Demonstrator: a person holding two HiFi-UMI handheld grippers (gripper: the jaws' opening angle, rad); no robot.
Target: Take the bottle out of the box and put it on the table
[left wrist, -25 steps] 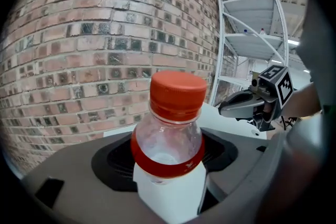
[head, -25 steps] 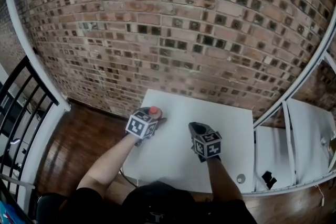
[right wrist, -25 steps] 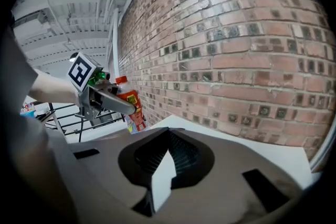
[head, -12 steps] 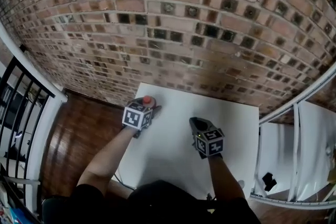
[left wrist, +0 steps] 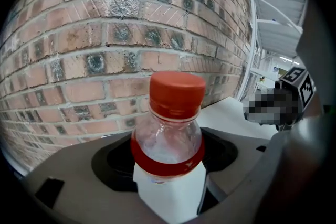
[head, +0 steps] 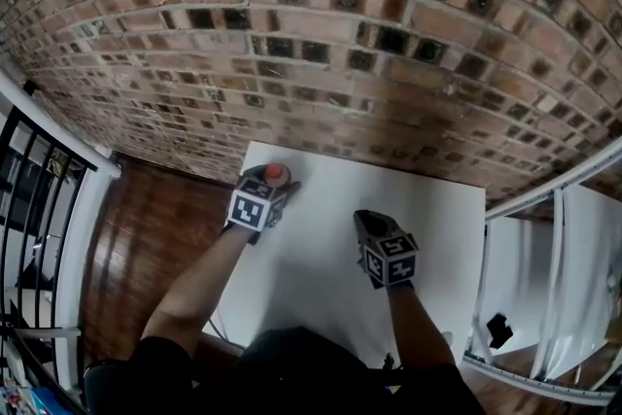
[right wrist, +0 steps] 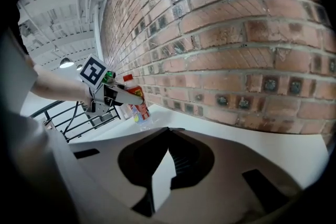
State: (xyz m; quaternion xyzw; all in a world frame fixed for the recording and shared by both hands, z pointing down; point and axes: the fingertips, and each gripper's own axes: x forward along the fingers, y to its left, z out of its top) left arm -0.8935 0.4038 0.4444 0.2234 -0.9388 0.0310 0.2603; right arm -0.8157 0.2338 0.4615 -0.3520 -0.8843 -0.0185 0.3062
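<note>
Seen from the head view, one white table (head: 437,209) abuts a brick wall (head: 340,63) beside a wooden floor (head: 146,238); as a second ago, my left gripper (head: 280,187) carries the one bottle (head: 275,173) at the table's far left corner; left gripper view: jaws clamped on the bottle below its red cap; right gripper view: my right gripper (right wrist: 168,131) closed, empty.

Left tongs (head: 279,183) hold a red-capped bottle (head: 275,173) at the white table (head: 437,228)'s corner.

One bottle (head: 276,173), one table (head: 437,209), two tools: left tool (head: 275,184), right tool (head: 367,224).
</note>
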